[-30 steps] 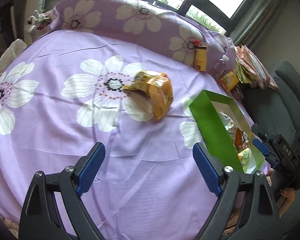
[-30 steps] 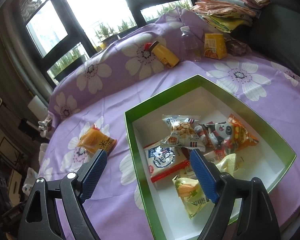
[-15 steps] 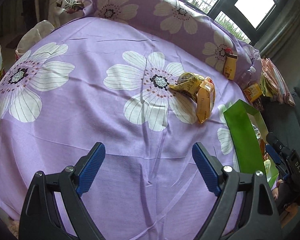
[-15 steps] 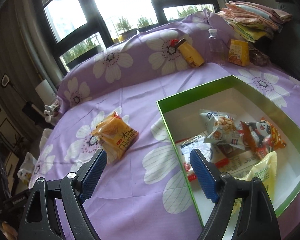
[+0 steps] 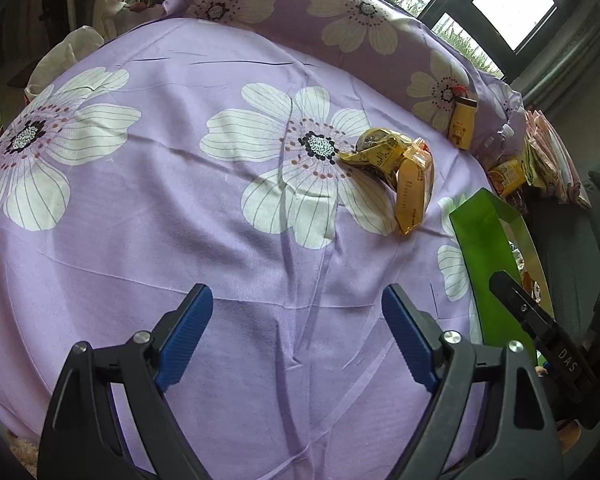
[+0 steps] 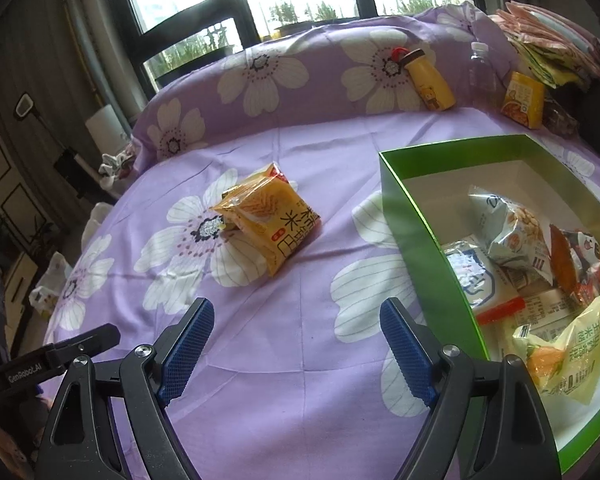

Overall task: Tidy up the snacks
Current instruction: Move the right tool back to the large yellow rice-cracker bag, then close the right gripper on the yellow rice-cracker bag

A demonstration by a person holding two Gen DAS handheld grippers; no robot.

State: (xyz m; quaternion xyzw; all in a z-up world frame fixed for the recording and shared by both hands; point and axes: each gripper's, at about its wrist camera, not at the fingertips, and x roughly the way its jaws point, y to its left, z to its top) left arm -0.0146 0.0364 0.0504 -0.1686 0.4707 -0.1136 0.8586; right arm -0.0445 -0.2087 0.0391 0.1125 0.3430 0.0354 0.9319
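Right wrist view: your right gripper (image 6: 296,322) hangs with jaws apart and empty — the orange foil snack packet (image 6: 269,220) lies ahead on the purple flowered sheet (image 6: 300,360), left of the green cardboard box (image 6: 420,224). Your left gripper (image 5: 296,320) is likewise spread, holding nothing.

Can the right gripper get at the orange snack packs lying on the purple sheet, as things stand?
Probably yes. The right gripper is open and empty, and the orange snack packs lie ahead of it on bare purple sheet, apart from the green box. Nothing stands between them.
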